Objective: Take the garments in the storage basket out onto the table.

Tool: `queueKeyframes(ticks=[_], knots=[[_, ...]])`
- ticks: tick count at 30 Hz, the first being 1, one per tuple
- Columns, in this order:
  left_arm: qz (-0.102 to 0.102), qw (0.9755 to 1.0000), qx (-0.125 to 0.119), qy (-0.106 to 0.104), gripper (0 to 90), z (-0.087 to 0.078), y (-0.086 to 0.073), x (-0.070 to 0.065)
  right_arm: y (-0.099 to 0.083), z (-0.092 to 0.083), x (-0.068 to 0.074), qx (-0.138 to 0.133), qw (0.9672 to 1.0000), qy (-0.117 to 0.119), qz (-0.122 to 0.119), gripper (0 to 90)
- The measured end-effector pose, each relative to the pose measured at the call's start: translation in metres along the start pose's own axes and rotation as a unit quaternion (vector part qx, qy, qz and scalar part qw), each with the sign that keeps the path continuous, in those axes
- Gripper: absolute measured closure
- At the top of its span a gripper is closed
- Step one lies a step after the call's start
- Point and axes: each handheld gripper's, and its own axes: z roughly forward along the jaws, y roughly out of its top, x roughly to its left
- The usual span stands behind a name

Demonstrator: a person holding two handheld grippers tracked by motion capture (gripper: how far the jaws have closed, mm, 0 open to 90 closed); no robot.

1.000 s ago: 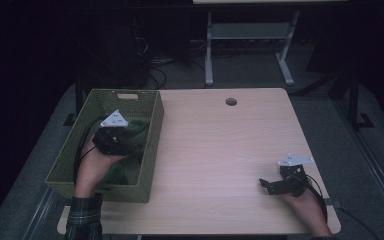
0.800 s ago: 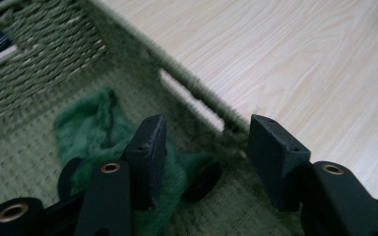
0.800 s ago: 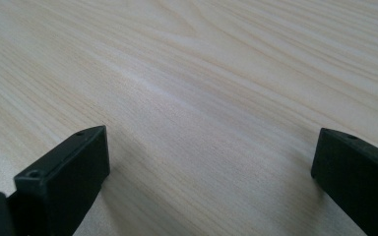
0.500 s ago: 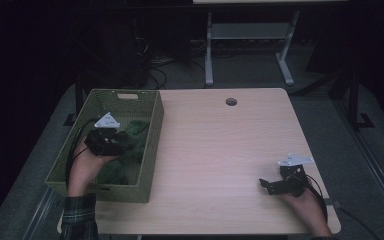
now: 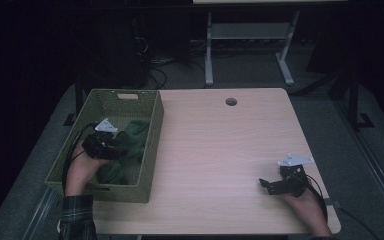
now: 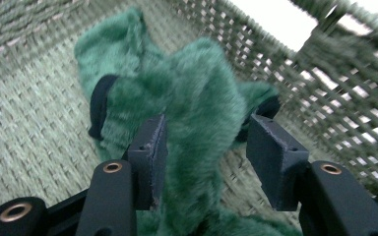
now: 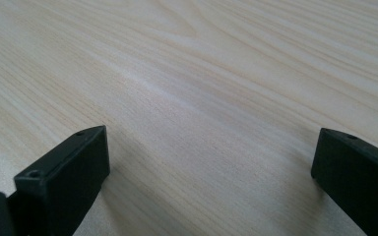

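Observation:
A green furry cloth (image 5: pixel 134 134) with dark trim lies crumpled in a green woven basket (image 5: pixel 121 94) at the table's left. My left gripper (image 5: pixel 122 150) is down inside the basket, right over the cloth. In the left gripper view a fold of the cloth (image 6: pixel 197 83) rises between the jaws; the left pad (image 6: pixel 153 147) touches the fur, while a gap shows beside the right pad (image 6: pixel 270 152). My right gripper (image 5: pixel 264 183) rests near the table's front right, open, with bare wood between its jaws (image 7: pixel 211 147).
The basket's woven walls (image 6: pixel 325 83) stand close around the left gripper. A round cable hole (image 5: pixel 231 101) sits at the far middle of the wooden table (image 5: pixel 220 145). Dark floor, cables and a white desk frame (image 5: pixel 250 35) lie beyond.
My left gripper has sunk deeper into the basket and shifted toward its left side, down over the green cloth. The right gripper has kept still.

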Motion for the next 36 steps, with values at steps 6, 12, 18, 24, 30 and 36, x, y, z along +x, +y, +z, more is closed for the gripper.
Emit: queueKeyframes(ticks=[6, 12, 18, 24, 30, 36], knots=[[-0.006, 0.9998, 0.021, 0.004, 48.5, 0.008, -0.006, 0.005, 0.000, 0.000, 0.000, 0.000, 1.0000, 0.000, 0.000, 0.8], [-0.009, 0.9988, 0.048, 0.000, 49.4, 0.019, -0.011, 0.008, 0.000, 0.000, 0.000, 0.000, 1.0000, 0.000, 0.000, 0.8], [-0.017, 0.9975, 0.068, -0.003, 54.4, 0.025, -0.014, 0.009, 0.000, 0.000, 0.000, 0.000, 1.0000, 0.000, 0.000, 0.8], [-0.031, 0.9974, 0.064, -0.012, 71.8, 0.021, -0.013, 0.011, 0.000, 0.000, 0.000, 0.000, 1.0000, 0.000, 0.000, 0.8], [-0.060, 0.9967, 0.047, -0.025, 80.2, 0.014, -0.011, 0.013, 0.000, 0.000, 0.000, 0.000, 1.0000, 0.000, 0.000, 0.8], [-0.070, 0.9964, 0.023, -0.040, 83.4, 0.005, -0.010, 0.016, 0.000, 0.000, 0.000, 0.000, 1.0000, 0.000, 0.000, 0.8]])
